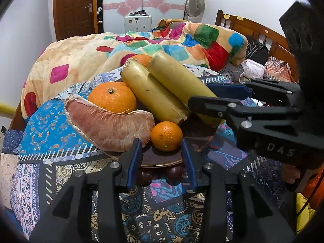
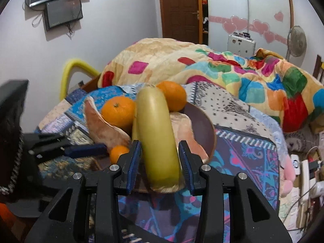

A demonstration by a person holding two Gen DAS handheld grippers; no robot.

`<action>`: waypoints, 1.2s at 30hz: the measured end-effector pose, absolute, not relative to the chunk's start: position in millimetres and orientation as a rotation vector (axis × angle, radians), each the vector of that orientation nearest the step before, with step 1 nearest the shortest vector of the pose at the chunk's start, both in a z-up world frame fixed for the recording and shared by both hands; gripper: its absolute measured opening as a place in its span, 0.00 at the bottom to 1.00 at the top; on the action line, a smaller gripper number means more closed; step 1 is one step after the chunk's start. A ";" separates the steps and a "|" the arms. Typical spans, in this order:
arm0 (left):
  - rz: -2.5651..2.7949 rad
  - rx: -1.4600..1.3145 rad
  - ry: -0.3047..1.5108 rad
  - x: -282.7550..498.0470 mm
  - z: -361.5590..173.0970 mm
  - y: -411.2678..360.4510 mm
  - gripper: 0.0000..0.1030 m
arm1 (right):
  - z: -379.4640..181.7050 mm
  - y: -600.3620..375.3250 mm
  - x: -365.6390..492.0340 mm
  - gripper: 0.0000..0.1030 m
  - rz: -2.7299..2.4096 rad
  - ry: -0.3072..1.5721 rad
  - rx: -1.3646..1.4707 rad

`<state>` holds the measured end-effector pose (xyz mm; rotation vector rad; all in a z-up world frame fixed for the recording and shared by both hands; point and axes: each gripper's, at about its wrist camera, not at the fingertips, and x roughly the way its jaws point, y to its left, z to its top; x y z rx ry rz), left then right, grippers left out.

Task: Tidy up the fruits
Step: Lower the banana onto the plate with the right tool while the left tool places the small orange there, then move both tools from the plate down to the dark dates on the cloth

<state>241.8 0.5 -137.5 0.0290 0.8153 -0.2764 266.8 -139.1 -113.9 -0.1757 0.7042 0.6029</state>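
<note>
A dark brown plate [image 1: 162, 163] [image 2: 204, 125] on the bed holds the fruit. At its front edge lies a small orange [image 1: 166, 135] [image 2: 117, 154], just ahead of my left gripper [image 1: 162, 158], whose blue pads stand apart on either side without touching it. A pink pomelo segment [image 1: 109, 127], a large orange [image 1: 112, 97] and a yellow sugarcane piece [image 1: 154, 93] sit behind. My right gripper [image 2: 160, 160] [image 1: 200, 95] is shut on the near end of a second sugarcane piece [image 2: 158, 131] [image 1: 178, 77], which leans over the plate. Another orange [image 2: 174, 95] is at the back.
The plate rests on a blue patterned bedsheet [image 1: 50, 125]. A heaped colourful blanket [image 1: 141, 44] lies behind it and a wooden headboard [image 1: 253, 28] is at the right. Dark round objects [image 1: 145, 177] show under the plate's near rim. Another pomelo segment [image 2: 188, 129] lies right of the held cane.
</note>
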 end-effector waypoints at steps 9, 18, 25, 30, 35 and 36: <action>-0.255 0.020 0.801 235.7 -133.0 5.1 0.40 | -110.1 -148.9 265.7 0.36 0.606 0.713 -0.168; -0.219 0.005 0.769 219.5 -115.1 20.8 0.40 | -109.4 -151.3 260.7 0.36 0.596 0.716 -0.191; -0.193 -0.014 0.763 212.8 -113.7 37.6 0.40 | -116.6 -156.1 277.9 0.37 0.584 0.761 -0.155; -0.178 -0.025 0.769 213.4 -117.4 46.8 0.40 | -119.2 -150.4 286.4 0.39 0.601 0.783 -0.154; -0.169 -0.043 0.766 211.2 -119.8 53.9 0.40 | -117.6 -144.7 284.5 0.40 0.624 0.768 -0.179; -0.168 -0.047 0.768 211.2 -120.5 54.6 0.40 | -116.6 -144.0 283.7 0.40 0.641 0.763 -0.177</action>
